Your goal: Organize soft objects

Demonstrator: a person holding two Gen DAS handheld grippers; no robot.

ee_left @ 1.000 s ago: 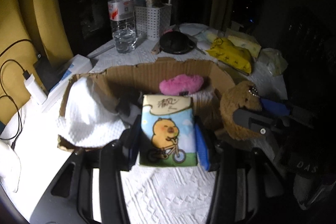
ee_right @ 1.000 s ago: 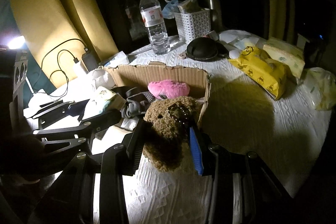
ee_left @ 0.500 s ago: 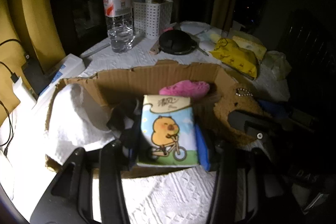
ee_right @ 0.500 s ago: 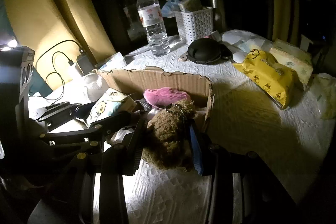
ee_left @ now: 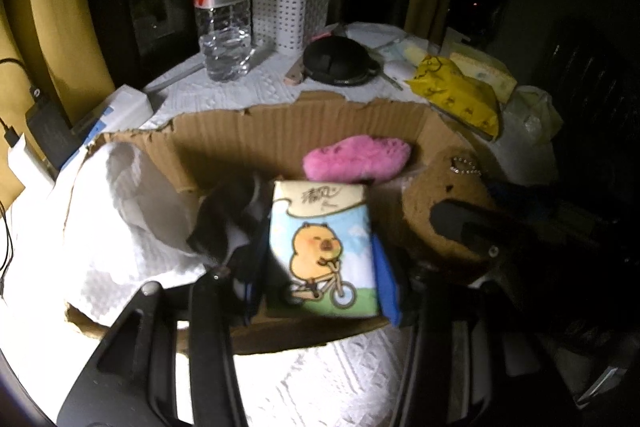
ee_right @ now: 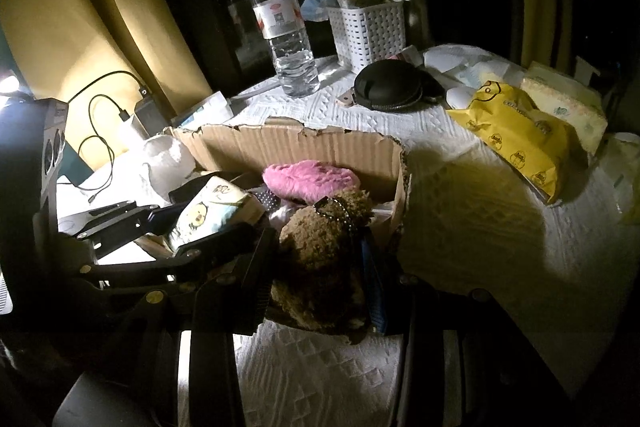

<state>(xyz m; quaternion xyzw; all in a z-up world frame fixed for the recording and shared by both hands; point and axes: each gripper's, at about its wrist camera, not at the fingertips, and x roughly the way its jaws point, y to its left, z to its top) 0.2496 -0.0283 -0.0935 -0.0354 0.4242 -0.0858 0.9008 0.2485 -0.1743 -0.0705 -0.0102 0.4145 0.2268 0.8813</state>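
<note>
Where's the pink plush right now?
In the cardboard box, against its back wall: the pink plush lies just behind the tissue pack, beside the brown plush.

Left gripper [ee_left: 320, 259]: I have it angled down, jaws part-way closed and clamped on the tissue pack [ee_left: 324, 247], one pad on each side.
Left fingers [ee_left: 386, 283]: blue-lined pad flat against the pack's side at 3 o'clock; the dark finger opposite sits at 9 o'clock.
Right gripper [ee_right: 316, 259]: I hold it tilted down too, jaws pinching the brown plush toy [ee_right: 320, 251].
Relative position: from my right camera, the left gripper's black frame reaches in from 9 o'clock; from my left camera, the right one enters from 3 o'clock.
</note>
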